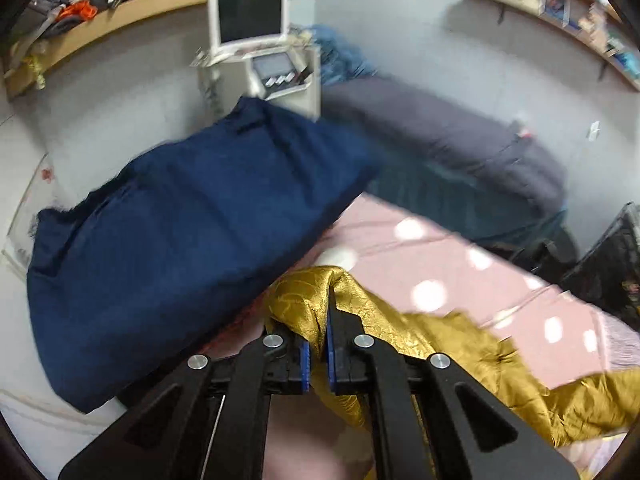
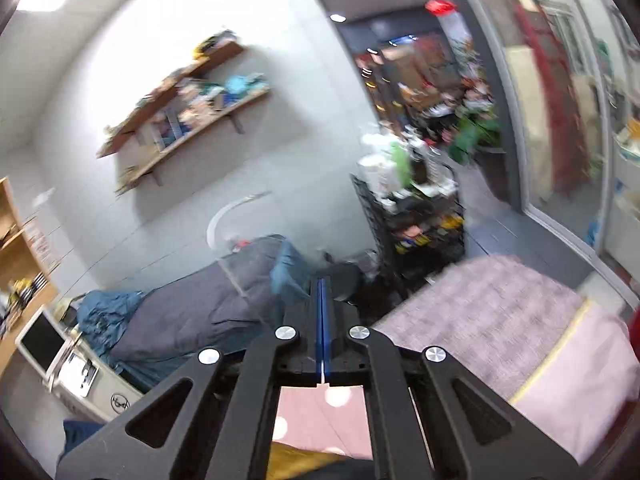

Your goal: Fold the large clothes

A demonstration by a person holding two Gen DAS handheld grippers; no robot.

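Gold cloth (image 1: 360, 320) pinched in left hand-held gripper (image 1: 318, 344).

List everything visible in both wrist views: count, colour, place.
gold garment: 1, gold, on the bed, a fold pinched in the left gripper
navy cloth: 1, dark blue, left on the bed
bedsheet: 1, pink with white dots, under the clothes
grey duvet: 1, grey, along the far wall
monitor: 1, white frame, on a stand by the wall
wall shelves: 2, wooden, cluttered
black rack: 1, beside the doorway
left gripper: black, blue pads, shut on cloth
right gripper: black, shut, nothing visible between the pads
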